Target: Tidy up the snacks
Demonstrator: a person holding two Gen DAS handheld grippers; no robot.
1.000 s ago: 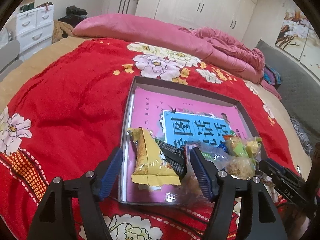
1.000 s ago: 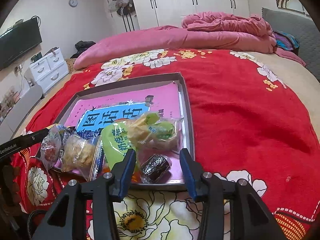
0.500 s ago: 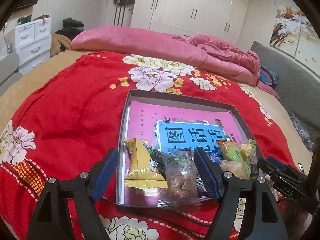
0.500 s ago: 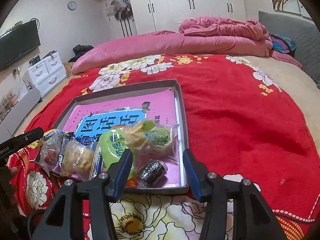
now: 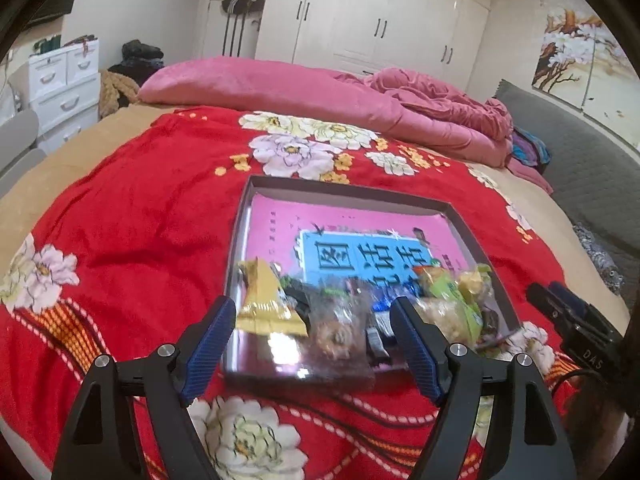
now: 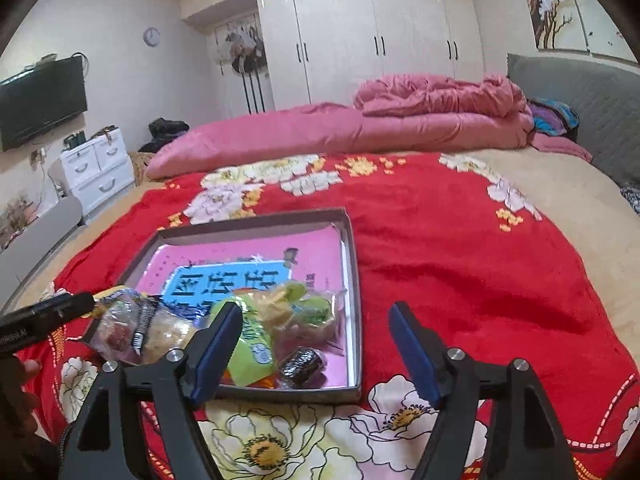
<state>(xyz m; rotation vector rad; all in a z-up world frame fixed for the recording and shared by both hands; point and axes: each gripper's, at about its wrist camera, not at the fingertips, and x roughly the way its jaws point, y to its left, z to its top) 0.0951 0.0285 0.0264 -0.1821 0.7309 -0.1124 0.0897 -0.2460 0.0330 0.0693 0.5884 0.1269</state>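
Observation:
A shallow grey box [image 5: 344, 189] [image 6: 354, 280] lies on the red flowered blanket, with a pink and blue book [image 5: 360, 236] [image 6: 248, 256] flat inside. Snack packets are piled at its near end: a yellow packet [image 5: 264, 300], a clear-wrapped pastry [image 5: 336, 332], a green packet [image 5: 456, 300] [image 6: 252, 344] and a dark wrapped sweet [image 6: 300, 362]. My left gripper [image 5: 312, 344] is open and empty, just in front of the box's near edge. My right gripper [image 6: 316, 348] is open and empty, near the box's near right corner. Each gripper shows at the other view's edge.
A rolled pink duvet [image 5: 320, 92] [image 6: 360, 128] lies across the far side of the bed. White drawers [image 5: 64, 80] stand at the left, wardrobes [image 6: 380, 40] behind, a grey headboard [image 6: 580, 96] at the right. Bare red blanket [image 6: 480, 264] spreads right of the box.
Both grippers have pulled back and risen from the box, open and empty throughout. The snacks stay piled at the box's near end.

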